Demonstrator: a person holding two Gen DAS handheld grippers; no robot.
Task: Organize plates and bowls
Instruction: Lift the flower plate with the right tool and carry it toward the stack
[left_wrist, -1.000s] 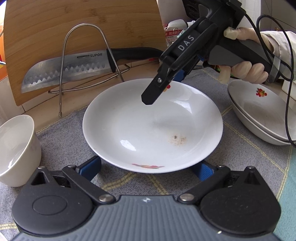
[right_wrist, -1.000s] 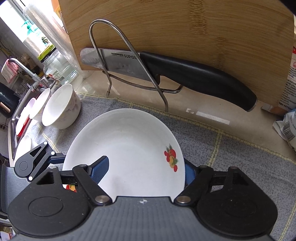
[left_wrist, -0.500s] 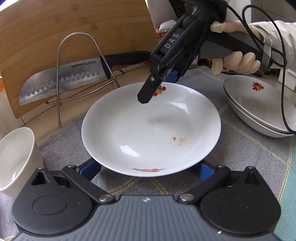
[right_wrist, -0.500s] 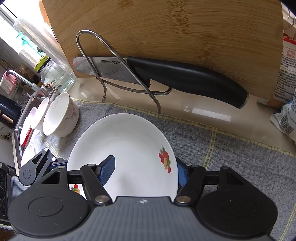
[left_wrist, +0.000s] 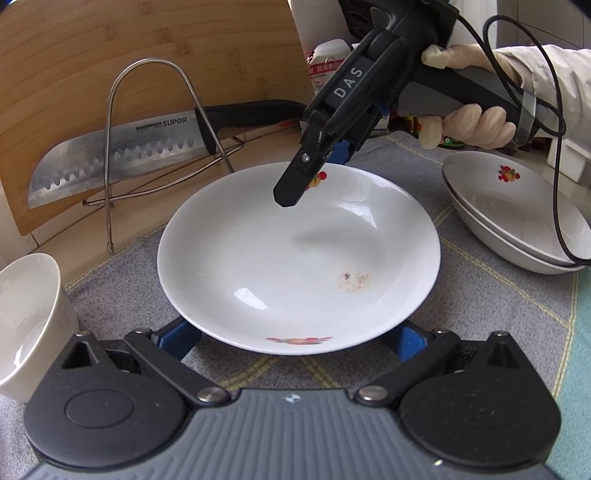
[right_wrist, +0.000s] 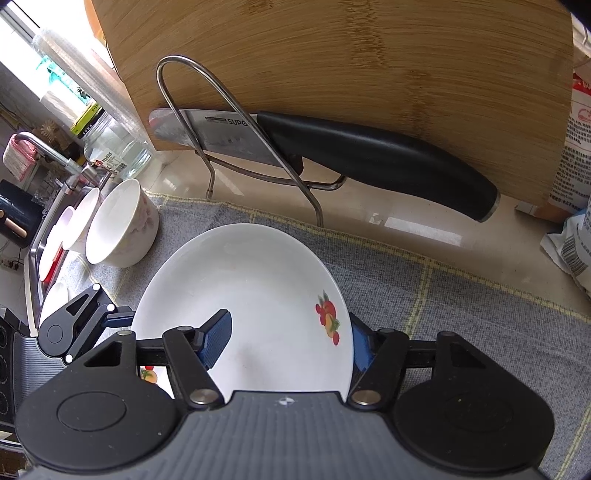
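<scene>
A white deep plate (left_wrist: 295, 266) with a fruit print and a brown smear lies on the grey cloth (left_wrist: 480, 314). My left gripper (left_wrist: 291, 339) is open wide, its blue pads tucked under the plate's near rim on either side. My right gripper (left_wrist: 314, 177) straddles the far rim, and its jaws are closing. In the right wrist view one finger is over the inside of the plate (right_wrist: 258, 288) and the other is behind the rim, by the fruit print; the right gripper (right_wrist: 290, 339) shows a gap at the inner pad. A left finger (right_wrist: 85, 321) shows at the left.
Two stacked matching plates (left_wrist: 517, 218) sit at the right. White bowls (right_wrist: 118, 225) stand left of the plate, by a sink (right_wrist: 37, 266). Behind are a wire rack (left_wrist: 147, 129), a knife (left_wrist: 118, 155) and a bamboo board (right_wrist: 332, 74). A gloved hand (left_wrist: 472, 122) holds the right gripper.
The right gripper's jaws have narrowed around the plate's far rim. Both hands and the plate stay where they were.
</scene>
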